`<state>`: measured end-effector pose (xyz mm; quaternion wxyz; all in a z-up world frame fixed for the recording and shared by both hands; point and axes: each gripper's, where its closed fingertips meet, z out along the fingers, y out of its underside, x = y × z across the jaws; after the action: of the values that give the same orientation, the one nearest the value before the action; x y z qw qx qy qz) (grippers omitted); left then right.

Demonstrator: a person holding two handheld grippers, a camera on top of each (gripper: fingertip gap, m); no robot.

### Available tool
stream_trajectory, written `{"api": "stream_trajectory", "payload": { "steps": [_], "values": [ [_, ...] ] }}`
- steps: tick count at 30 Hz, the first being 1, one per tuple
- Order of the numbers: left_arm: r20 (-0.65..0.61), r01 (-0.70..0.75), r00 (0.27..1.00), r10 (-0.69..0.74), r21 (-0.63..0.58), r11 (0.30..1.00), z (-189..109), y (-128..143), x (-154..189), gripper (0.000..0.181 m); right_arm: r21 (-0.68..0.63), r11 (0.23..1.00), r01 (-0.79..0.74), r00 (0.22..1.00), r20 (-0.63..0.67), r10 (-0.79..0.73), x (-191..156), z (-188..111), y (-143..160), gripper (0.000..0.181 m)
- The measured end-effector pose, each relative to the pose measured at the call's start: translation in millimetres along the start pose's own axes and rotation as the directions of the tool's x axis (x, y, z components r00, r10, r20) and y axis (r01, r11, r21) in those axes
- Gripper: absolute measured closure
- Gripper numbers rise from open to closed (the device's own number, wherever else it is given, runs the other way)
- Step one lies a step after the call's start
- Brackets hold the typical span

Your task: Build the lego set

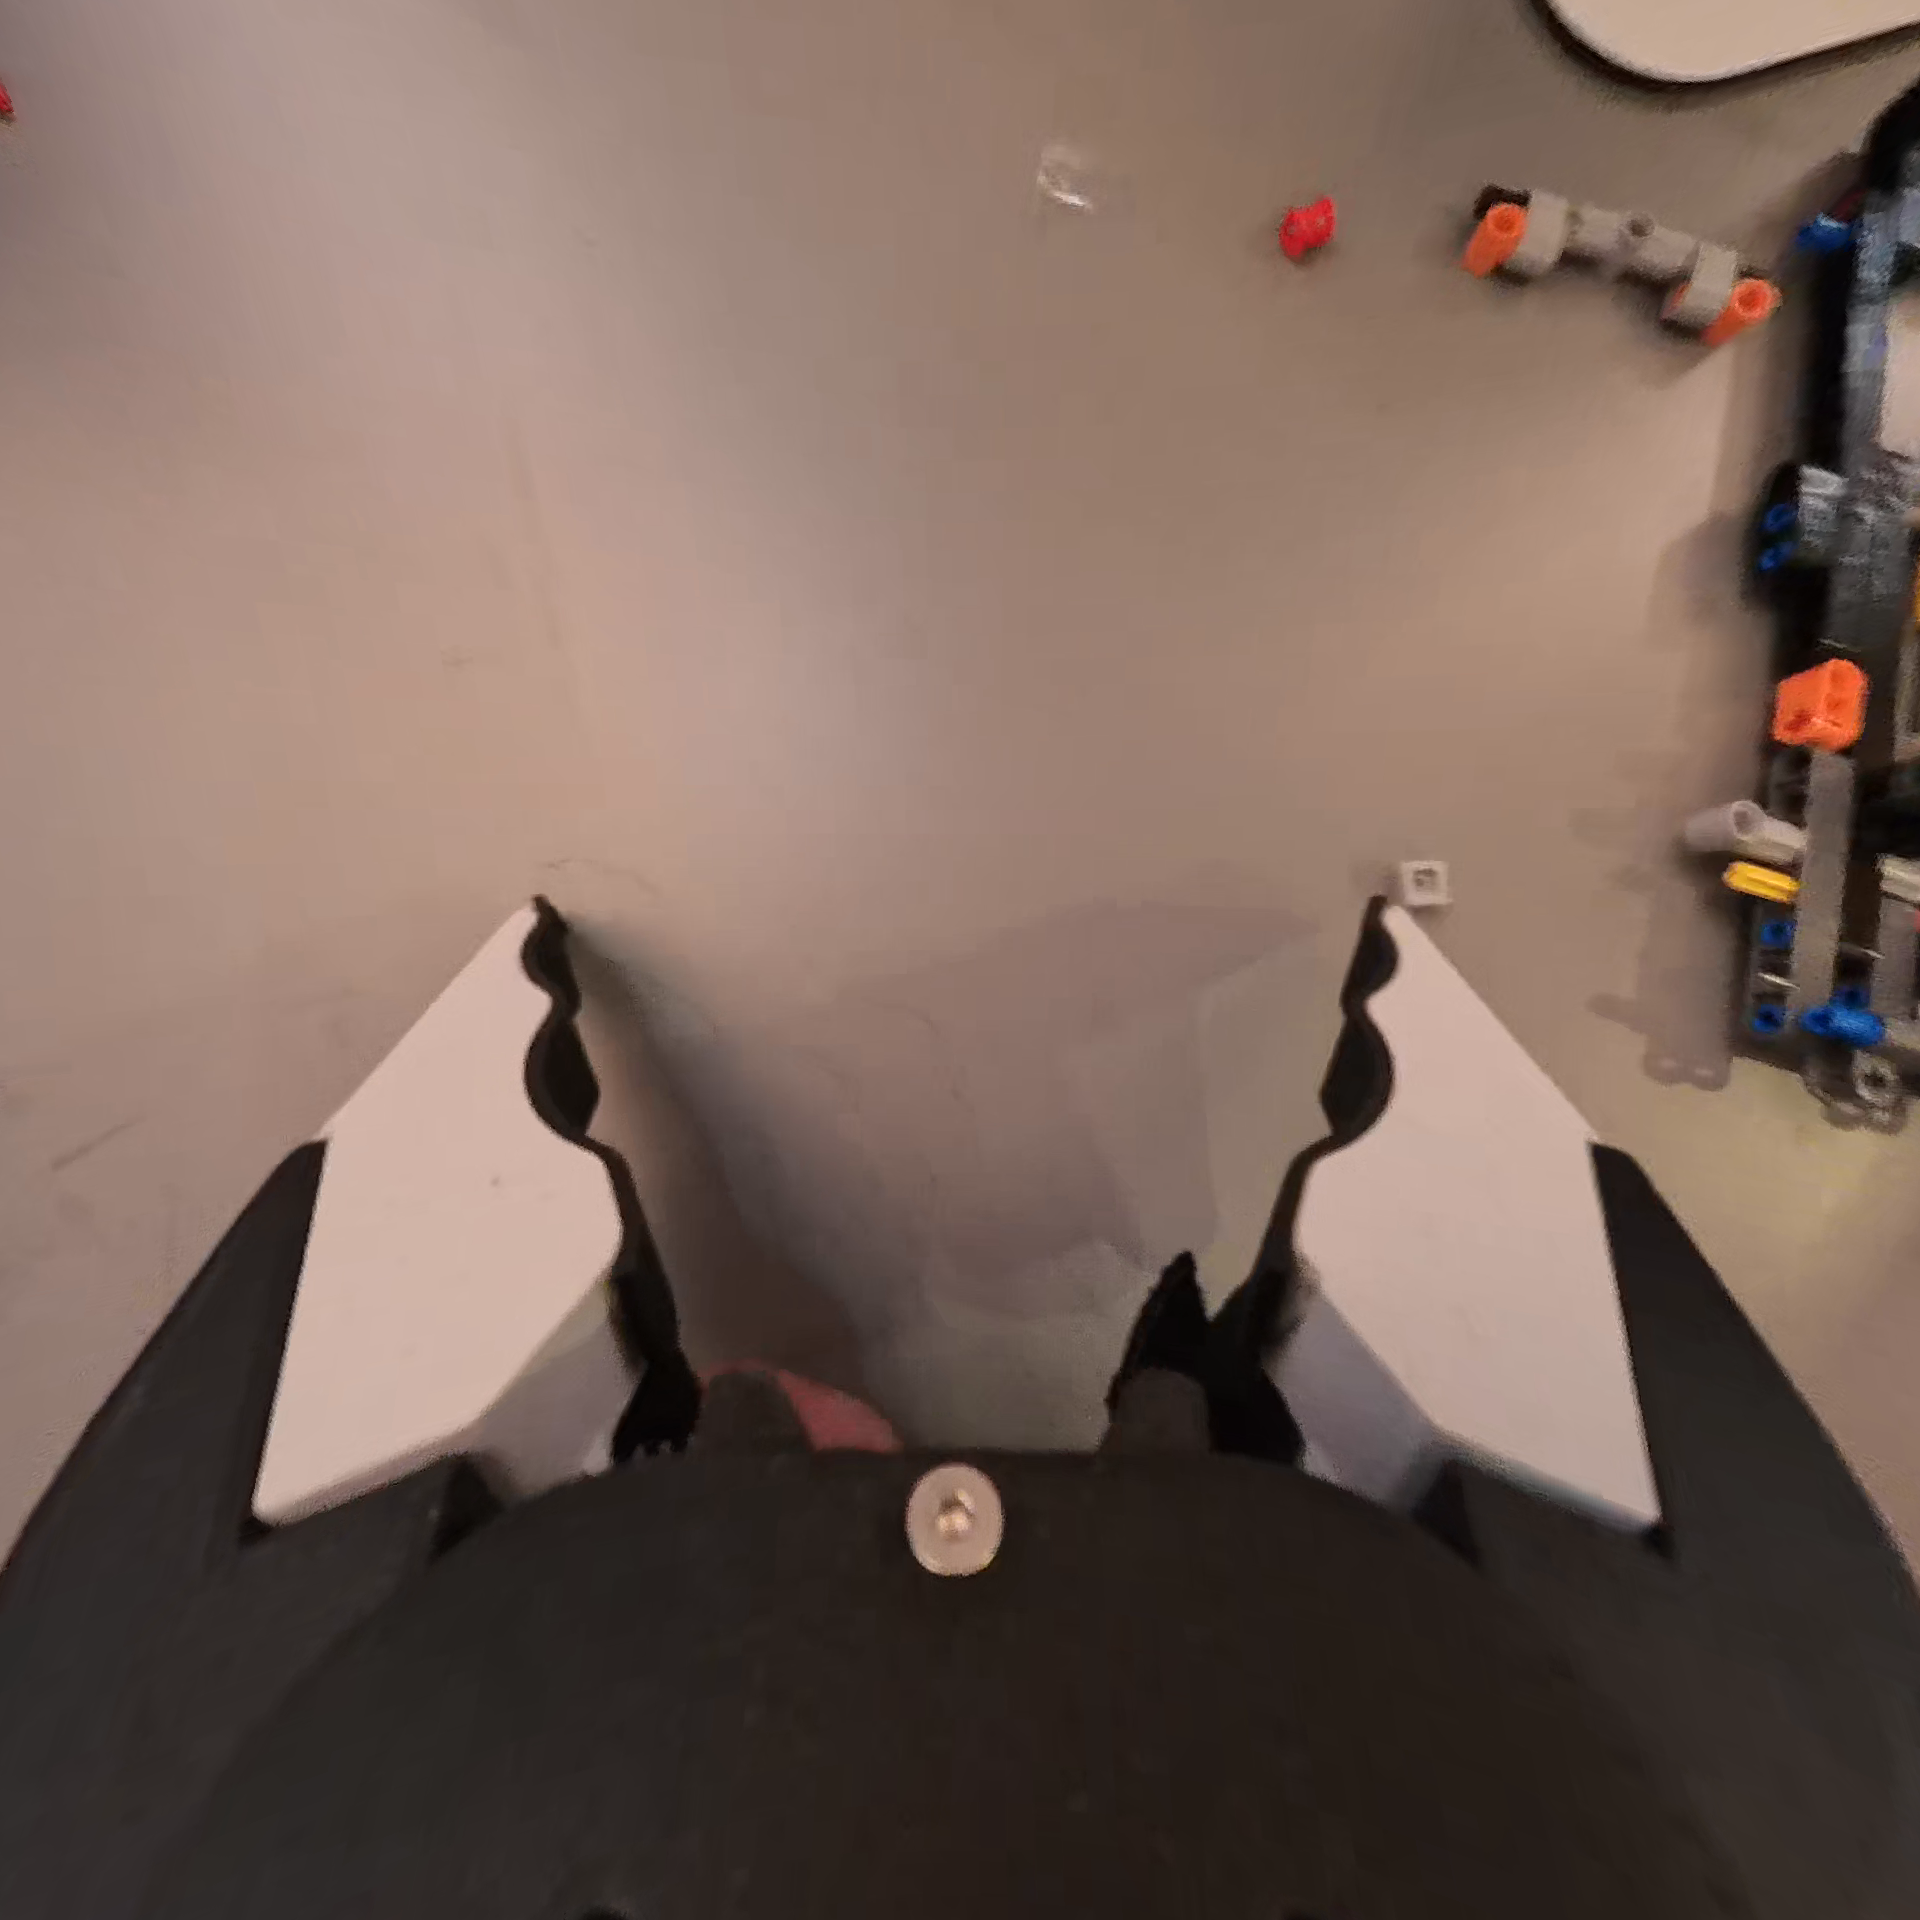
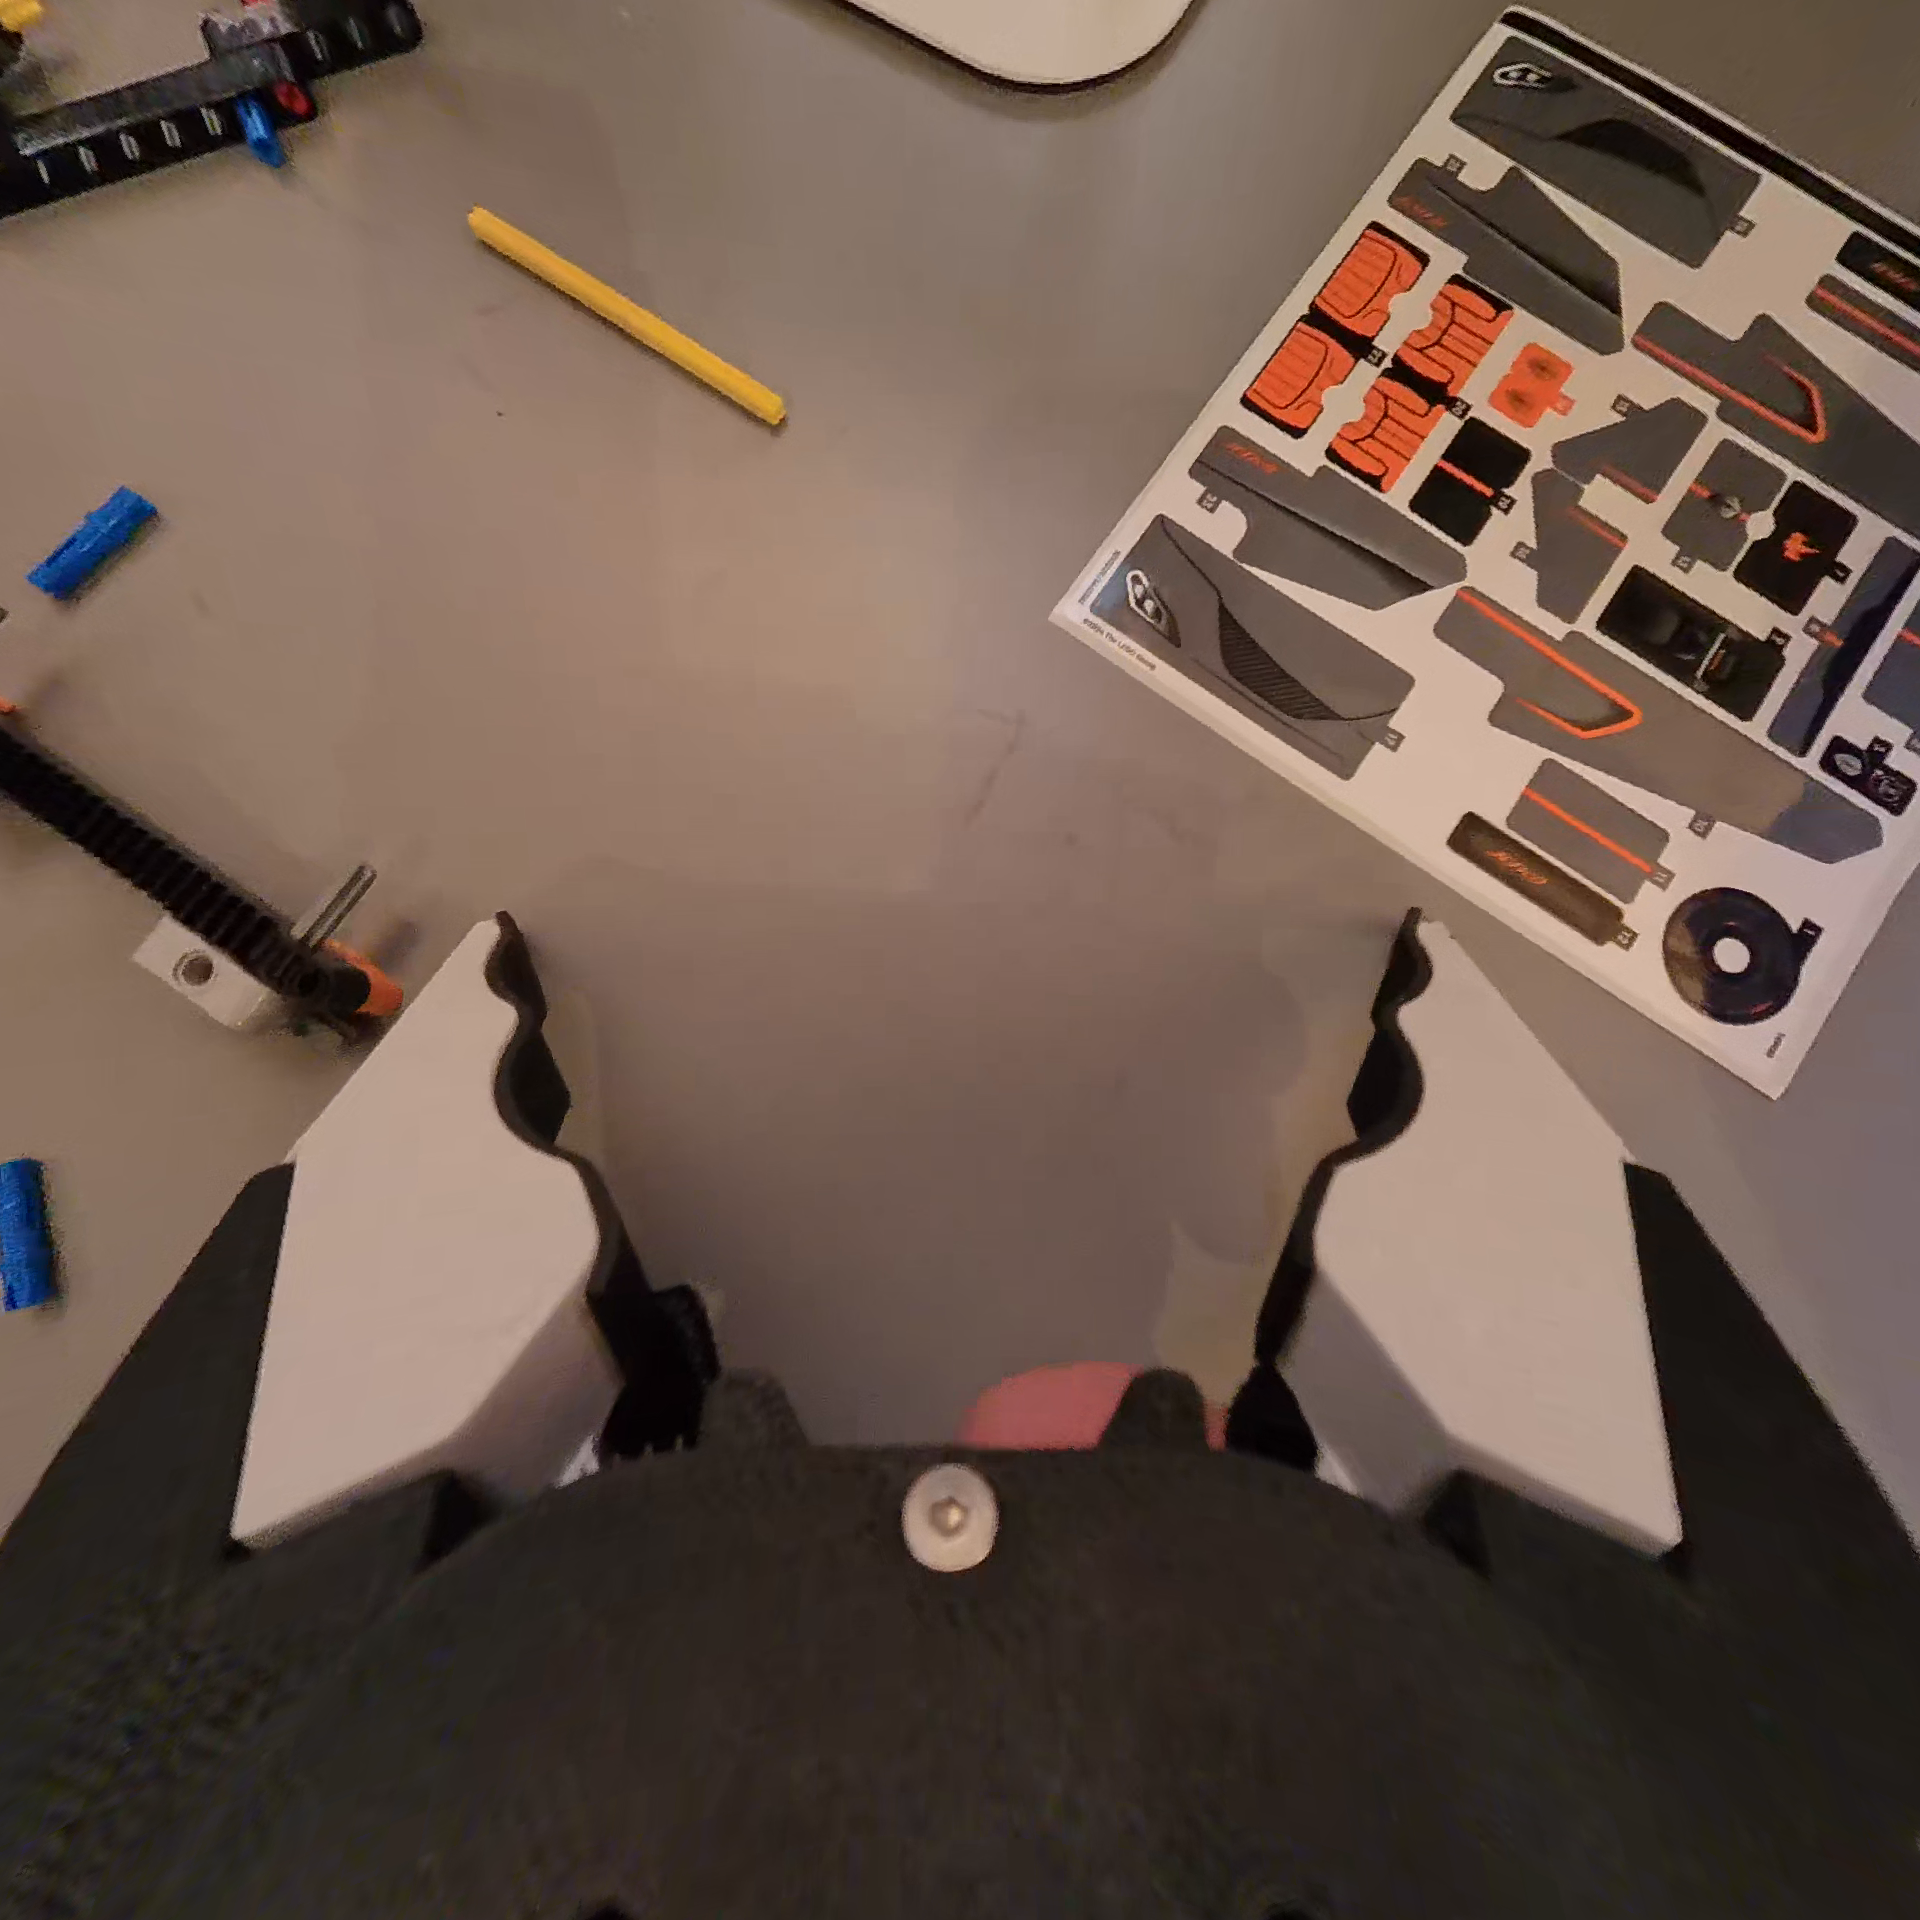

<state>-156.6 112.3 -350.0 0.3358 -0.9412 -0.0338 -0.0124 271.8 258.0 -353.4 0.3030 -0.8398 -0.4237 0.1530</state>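
The left gripper (image 1: 961,914) hangs over a bare patch of the smooth grey counter (image 1: 727,520). Its two white fingers (image 1: 447,1195) are wide apart and hold nothing. The right gripper (image 2: 951,930) is the same: its white fingers (image 2: 436,1226) are spread wide and empty, over bare counter. I think both are open like this because they are ready to pick up the next piece.

In the left wrist view, the big black and grey half-built lego frame with blue pins and an orange block (image 1: 1839,675) lies at the far right edge. It lies flat, so new pieces can be pushed into it from above. Just left of its top end lies a small grey bent arm with orange ends (image 1: 1621,255), and a little red piece (image 1: 1306,225) sits alone near that. A tiny white square piece (image 1: 1423,883) lies just past the tip of the right-hand finger. The loose bits are spread out, probably so that each one is easy to grab.

In the right wrist view, a long thin yellow rod (image 2: 627,315) lies far and to the left. A black toothed bar with a white block and an orange tip (image 2: 208,914) lies on the left, near the left-hand finger. Two short blue pins (image 2: 91,542) (image 2: 23,1233) sit by the left edge. A white sticker sheet with grey and orange shapes (image 2: 1558,540) lies flat on the right, out of the way until it is needed.

Nothing is being joined yet, so picking a piece looks like the next step.
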Motion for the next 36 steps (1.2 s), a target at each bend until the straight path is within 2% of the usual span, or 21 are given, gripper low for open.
{"api": "stream_trajectory", "payload": {
  "steps": [1, 3, 4, 6, 7, 8, 10, 12, 14, 16, 17, 20, 23, 25, 27, 30, 36],
  "values": [
    [0.054, -0.004, 0.999, 0.004, 0.004, 1.0, 0.8, 1.1, -6.4, 0.052, 0.008, 1.0, 0.0, 1.0, -0.001, 0.0, 0.1, -0.8, 0.3, 0.03],
    [0.121, -0.03, 0.992, 0.024, 0.045, 0.999, -1.2, -3.3, -12.8, 0.054, 0.035, 0.999, -0.025, 0.999, -0.039, 0.026, 6.5, -3.6, -1.9, 0.042],
    [0.127, -0.024, 0.992, 0.018, 0.046, 0.999, -1.6, -3.1, -11.9, 0.056, 0.063, 0.997, -0.053, 0.996, -0.062, 0.057, 10.9, -5.5, -4.4, 0.063],
    [0.148, -0.024, 0.989, 0.016, 0.052, 0.998, -1.7, -4.3, -12.5, 0.055, 0.093, 0.994, -0.065, 0.991, -0.107, 0.075, 18.1, -8.4, -7.7, 0.086],
    [0.143, -0.015, 0.99, 0.008, 0.05, 0.999, -0.8, -4.2, -12.2, 0.055, 0.106, 0.992, -0.066, 0.986, -0.148, 0.081, 24.2, -10.1, -8.8, 0.092],
    [0.135, -0.012, 0.991, 0.006, 0.048, 0.999, -0.2, -3.7, -11.9, 0.053, 0.107, 0.993, -0.056, 0.985, -0.156, 0.073, 24.5, -11.0, -8.7, 0.092],
    [0.076, -0.026, 0.997, 0.025, 0.017, 1.0, 2.3, 3.3, -4.6, 0.032, 0.107, 0.993, -0.057, 0.982, -0.175, 0.075, 28.1, -11.3, -7.1, 0.067],
    [0.058, -0.021, 0.998, 0.021, -0.004, 1.0, 2.7, 6.0, -1.7, 0.03, 0.1, 0.994, -0.047, 0.984, -0.169, 0.064, 30.1, -12.1, -5.9, 0.063],
    [0.057, -0.02, 0.998, 0.02, 0.0, 1.0, 2.2, 5.9, 1.1, 0.034, 0.087, 0.994, -0.071, 0.985, -0.15, 0.084, 25.2, -11.3, -4.3, 0.066],
    [0.081, 0.01, 0.997, -0.009, -0.021, 1.0, 1.3, 8.3, -1.0, 0.031, 0.022, 0.996, -0.084, 0.991, -0.104, 0.086, 13.8, -7.9, 1.7, 0.04],
    [0.086, 0.02, 0.996, -0.018, -0.024, 1.0, 1.0, 9.2, -0.8, 0.03, 0.0, 0.994, -0.106, 0.991, -0.082, 0.106, 9.3, -6.2, 3.5, 0.036],
    [0.065, 0.002, 0.998, 0.001, -0.04, 0.999, -0.2, 13.1, 4.0, 0.023, 0.001, 0.995, -0.099, 0.99, -0.1, 0.099, 12.6, -7.5, 3.4, 0.041],
    [0.05, -0.011, 0.999, 0.014, -0.045, 0.999, -1.1, 14.0, 7.9, 0.024, -0.003, 0.99, -0.142, 0.981, -0.131, 0.141, 21.3, -10.4, 1.9, 0.065],
    [0.067, -0.03, 0.997, 0.031, -0.004, 1.0, -1.3, 8.2, 7.0, 0.033, 0.008, 0.992, -0.124, 0.977, -0.176, 0.123, 29.6, -13.0, -1.5, 0.075],
    [0.059, -0.005, 0.998, 0.007, -0.033, 0.999, -0.2, 11.0, 5.8, 0.031, 0.009, 0.993, -0.118, 0.982, -0.147, 0.118, 26.9, -10.1, -2.8, 0.071],
    [0.034, -0.039, 0.999, 0.041, -0.033, 0.999, 1.0, 12.6, 8.8, 0.023, -0.044, 0.996, -0.082, 0.994, -0.07, 0.079, 18.9, -6.6, 3.1, 0.045],
    [0.021, -0.062, 0.998, 0.063, -0.013, 0.998, 4.5, 8.3, 13.6, 0.023, 0.015, 1.0, -0.014, 1.0, -0.011, 0.014, 19.8, -0.6, -2.0, 0.034]
  ]
}}
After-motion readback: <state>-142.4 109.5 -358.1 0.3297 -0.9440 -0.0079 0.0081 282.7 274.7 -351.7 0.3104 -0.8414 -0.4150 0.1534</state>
